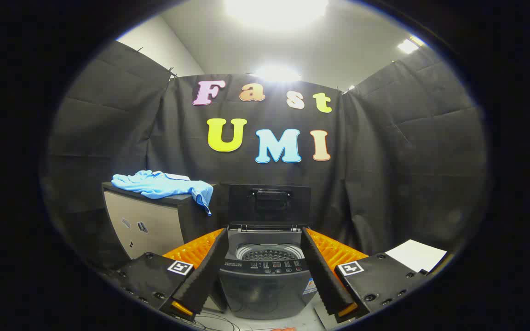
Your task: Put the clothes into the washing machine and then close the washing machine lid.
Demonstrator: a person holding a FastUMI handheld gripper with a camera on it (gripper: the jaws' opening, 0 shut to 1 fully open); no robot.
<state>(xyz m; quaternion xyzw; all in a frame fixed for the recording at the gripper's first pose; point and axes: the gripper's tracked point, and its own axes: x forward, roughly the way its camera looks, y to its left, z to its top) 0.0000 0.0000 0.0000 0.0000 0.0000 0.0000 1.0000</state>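
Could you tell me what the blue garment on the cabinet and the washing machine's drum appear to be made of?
The blue garment looks like soft, thin matte fabric: it drapes and hangs over the cabinet edge. The drum looks like shiny perforated metal, probably steel, though it is small here. The open claw frames the washing machine, holding nothing.

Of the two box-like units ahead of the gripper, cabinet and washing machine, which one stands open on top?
The washing machine, seen between the open gripper fingers: its lid is raised, baring the drum. The cabinet beside it has a flat top with blue clothes lying on it.
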